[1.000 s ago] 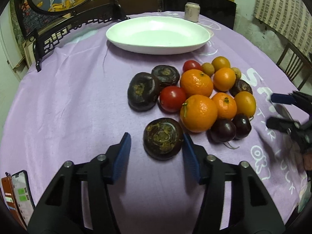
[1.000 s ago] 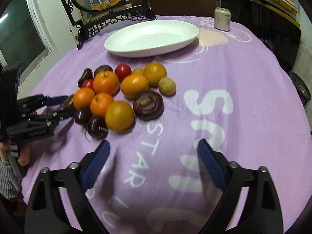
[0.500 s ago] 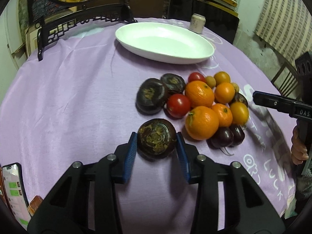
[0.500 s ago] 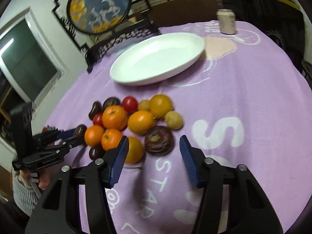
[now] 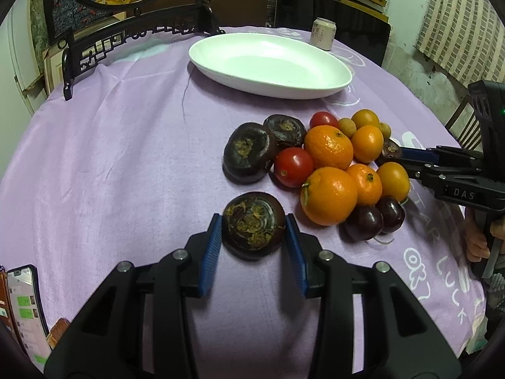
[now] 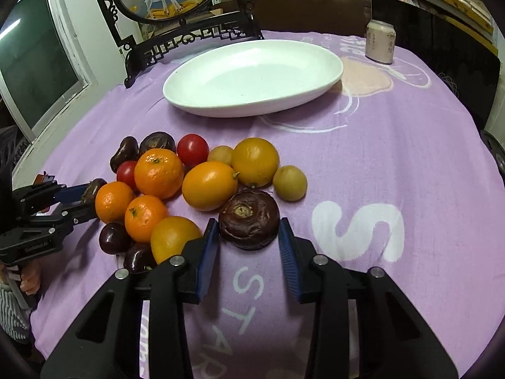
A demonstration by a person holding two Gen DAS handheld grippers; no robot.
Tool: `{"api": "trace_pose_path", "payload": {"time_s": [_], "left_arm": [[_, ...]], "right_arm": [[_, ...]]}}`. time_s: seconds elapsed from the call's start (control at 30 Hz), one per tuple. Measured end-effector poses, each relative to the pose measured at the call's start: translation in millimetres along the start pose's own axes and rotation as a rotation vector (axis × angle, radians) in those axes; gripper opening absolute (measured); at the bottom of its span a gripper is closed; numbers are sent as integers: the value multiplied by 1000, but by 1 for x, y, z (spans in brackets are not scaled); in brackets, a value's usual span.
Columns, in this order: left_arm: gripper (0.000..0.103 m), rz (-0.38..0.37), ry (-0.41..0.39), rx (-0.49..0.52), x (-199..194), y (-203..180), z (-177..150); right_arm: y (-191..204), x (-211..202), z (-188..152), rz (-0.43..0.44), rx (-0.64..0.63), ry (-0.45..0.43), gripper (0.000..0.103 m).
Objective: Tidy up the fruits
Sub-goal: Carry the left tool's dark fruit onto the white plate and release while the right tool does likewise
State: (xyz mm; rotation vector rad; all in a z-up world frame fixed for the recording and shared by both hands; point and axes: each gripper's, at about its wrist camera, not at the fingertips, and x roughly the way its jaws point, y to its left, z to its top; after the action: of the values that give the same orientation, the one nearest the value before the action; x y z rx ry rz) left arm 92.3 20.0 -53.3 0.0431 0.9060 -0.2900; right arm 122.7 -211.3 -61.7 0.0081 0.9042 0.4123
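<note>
In the left wrist view the left hand-held gripper [image 5: 253, 232] stands at lower centre with its blue pads on either side of a dark water chestnut [image 5: 253, 229], touching or all but touching it; whether they press it cannot be told. The chestnut lies flat on the purple cloth of the desk [image 5: 110, 164], its rough crown facing up toward the camera, just apart from the fruit pile [image 5: 328, 164] at centre right. The right wrist view shows the right hand-held gripper [image 6: 249, 237] at lower centre bracketing another water chestnut [image 6: 249, 218] the same way, bud scar up, at the near edge of the pile beside a yellow-orange fruit [image 6: 209, 185]; a firm grip is likewise unclear. Only this view shows the small pale fruit [image 6: 289, 183] fully; in the other it is half hidden behind oranges. The white oval dish [image 5: 271, 63] sits in the upper centre of both views, with a can [image 5: 323, 34] beyond it. A phone [image 5: 22, 309] is cut off at lower left.
</note>
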Motion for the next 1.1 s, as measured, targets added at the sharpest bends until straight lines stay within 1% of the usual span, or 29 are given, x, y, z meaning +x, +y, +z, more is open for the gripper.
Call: {"api": "trace_pose_path", "payload": {"time_s": [0.1,0.23,0.33,0.37,0.43,0.5,0.53,0.63,0.77,0.83,0.9,0.93,0.97,1.0,1.03,1.1], "left_arm": [[41,-7,-18,4,-4,-1,1],[41,24,-75,7,-18,-3,10],[41,27,-106,24,-28,-7,30],[41,28,-122,38,-29,-11,42],[41,34,-145,54,-29,-16,62],[41,30,-155,59,-21,-20,84],[41,27,-154,57,-15,-20,94],[41,22,-128,35,13,-19,119],[41,13,-71,-19,51,-6,139],[41,7,-59,-33,60,-3,142],[44,12,-63,-26,66,-3,145],[53,15,-67,-18,68,-5,147],[60,19,-74,-10,69,-6,147],[61,24,-84,-3,68,-7,146],[61,27,-86,4,67,-9,144],[61,36,-92,6,65,-9,143]], "right_arm": [[0,-4,-1,2,4,-11,38],[-7,-24,0,3,42,-75,38],[-15,-33,10,16,75,-94,39],[-16,-35,16,16,78,-98,39],[-18,-39,37,10,70,-120,39],[-18,-39,58,9,72,-138,39],[-19,-34,73,23,79,-141,39],[-20,-14,104,31,95,-144,39],[-23,22,125,33,104,-110,39],[-21,37,129,5,88,-99,39],[-19,46,129,-20,61,-88,42],[-19,48,129,-26,56,-84,50],[-20,48,128,-24,58,-86,54],[-21,46,127,-17,65,-99,58],[-24,42,126,-9,73,-119,58],[-27,37,125,1,83,-129,58]]}}
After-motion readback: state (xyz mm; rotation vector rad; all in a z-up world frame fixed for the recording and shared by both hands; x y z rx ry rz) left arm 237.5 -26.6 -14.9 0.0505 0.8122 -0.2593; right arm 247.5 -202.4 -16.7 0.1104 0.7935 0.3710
